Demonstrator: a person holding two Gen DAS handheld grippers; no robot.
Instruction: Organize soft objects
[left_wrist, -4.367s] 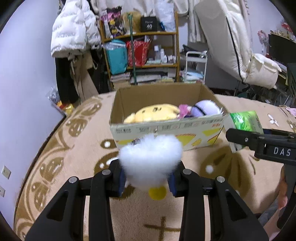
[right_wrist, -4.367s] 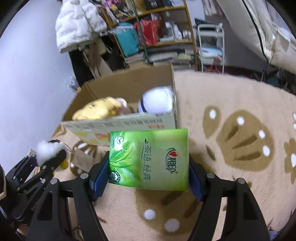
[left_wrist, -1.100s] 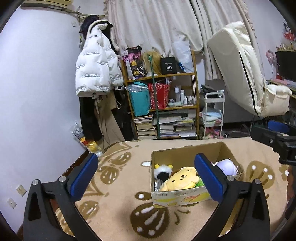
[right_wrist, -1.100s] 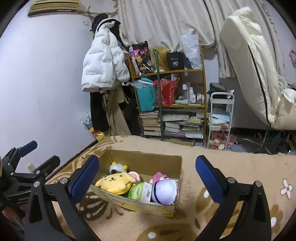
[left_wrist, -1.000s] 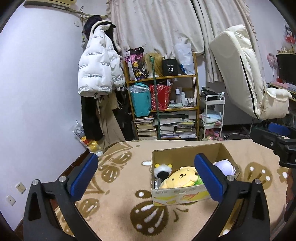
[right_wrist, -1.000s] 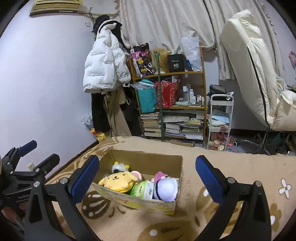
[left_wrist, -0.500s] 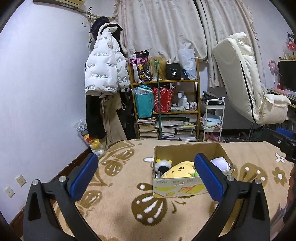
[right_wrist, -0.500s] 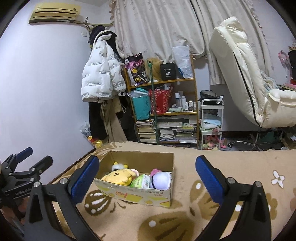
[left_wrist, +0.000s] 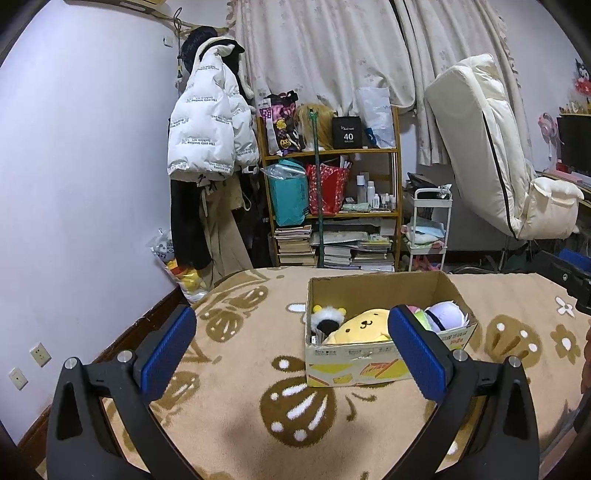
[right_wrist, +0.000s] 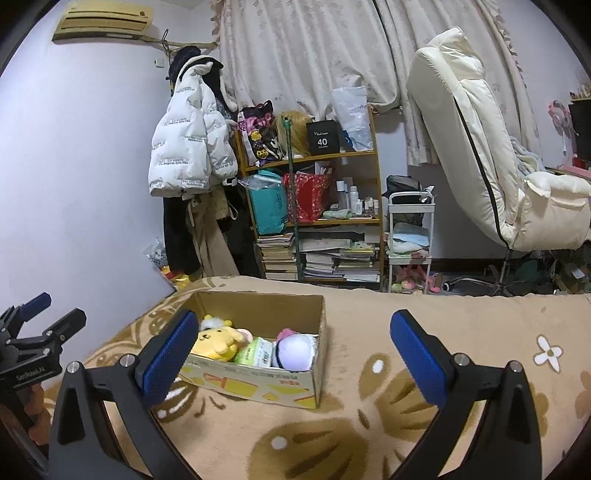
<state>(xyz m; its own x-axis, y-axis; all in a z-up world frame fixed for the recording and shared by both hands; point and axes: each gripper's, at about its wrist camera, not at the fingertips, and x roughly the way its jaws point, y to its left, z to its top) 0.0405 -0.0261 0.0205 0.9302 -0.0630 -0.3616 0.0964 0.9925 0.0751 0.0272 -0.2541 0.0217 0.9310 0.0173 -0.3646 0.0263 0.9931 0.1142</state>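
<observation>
A cardboard box (left_wrist: 354, 363) (right_wrist: 258, 386) sits on the tan patterned blanket. Inside lie a yellow dog plush (left_wrist: 364, 325) (right_wrist: 216, 341), a small white-and-black fluffy toy (left_wrist: 327, 317), a green tissue pack (right_wrist: 256, 352) and a white-and-purple round plush (left_wrist: 443, 317) (right_wrist: 293, 354). My left gripper (left_wrist: 293, 350) is open and holds nothing, raised well back from the box. My right gripper (right_wrist: 291, 354) is also open and holds nothing, behind the box. The left gripper's body shows at the left edge of the right wrist view.
The blanket (left_wrist: 240, 369) covers a raised surface whose left edge drops beside the purple wall. Behind stand a cluttered wooden shelf (left_wrist: 332, 206), a hanging white puffer jacket (left_wrist: 207, 125), a small white cart (left_wrist: 428, 229) and a cream reclining chair (left_wrist: 498, 166).
Both grippers let go of their loads, the fluffy toy and the tissue pack, which now lie in the box. Both have since pulled back and up, away from the box.
</observation>
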